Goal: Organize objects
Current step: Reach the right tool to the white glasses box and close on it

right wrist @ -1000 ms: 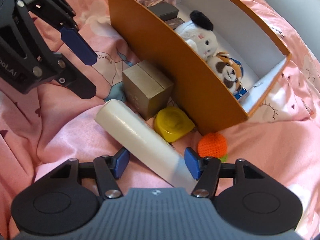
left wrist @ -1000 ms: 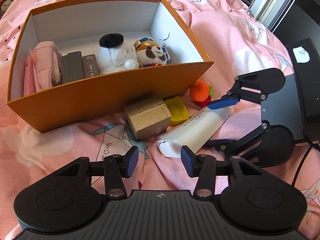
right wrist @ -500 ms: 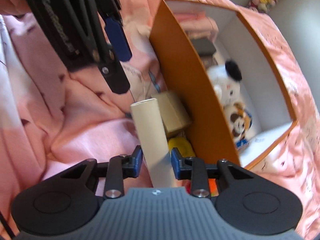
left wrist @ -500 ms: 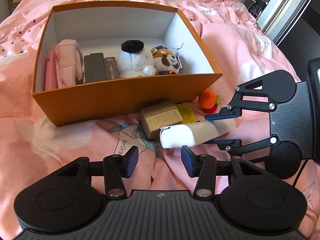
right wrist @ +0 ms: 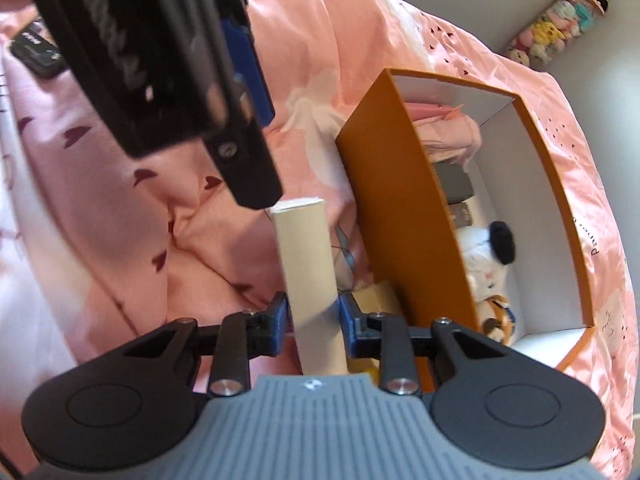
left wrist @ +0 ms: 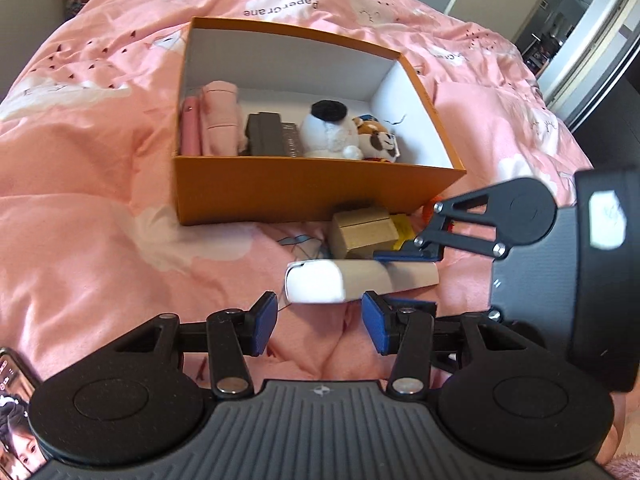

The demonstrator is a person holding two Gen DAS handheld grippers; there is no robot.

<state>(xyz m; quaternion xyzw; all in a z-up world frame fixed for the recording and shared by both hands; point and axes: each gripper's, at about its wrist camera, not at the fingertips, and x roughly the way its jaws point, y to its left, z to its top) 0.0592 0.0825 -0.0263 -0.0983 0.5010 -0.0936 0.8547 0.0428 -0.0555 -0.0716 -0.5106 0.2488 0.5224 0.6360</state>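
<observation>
A long white box [right wrist: 310, 276] is lifted off the pink bedding, and my right gripper [right wrist: 313, 320] is shut on its near end. In the left wrist view the same white box [left wrist: 340, 282] hangs just beyond my left gripper [left wrist: 318, 322], which is open and holds nothing. The right gripper [left wrist: 408, 278] reaches in from the right there. An orange box [left wrist: 304, 192] sits behind, holding pink cloth [left wrist: 218, 118], dark cases [left wrist: 266, 134], a white plush [left wrist: 330, 132] and a small bear plush [left wrist: 376, 142]. A gold box [left wrist: 362, 230] and a yellow item [left wrist: 402, 226] lie in front of it.
Pink bedding [left wrist: 100, 184] covers the whole surface, rumpled near the grippers. A phone [left wrist: 12, 408] shows at the lower left edge of the left wrist view. An orange knitted toy [left wrist: 429, 209] peeks out behind the right gripper. Plush toys [right wrist: 560, 24] line a far shelf.
My right gripper closed on the white box, lifted it off the bedding and rolled. Both hands drew back and up, so the orange box looks smaller and farther.
</observation>
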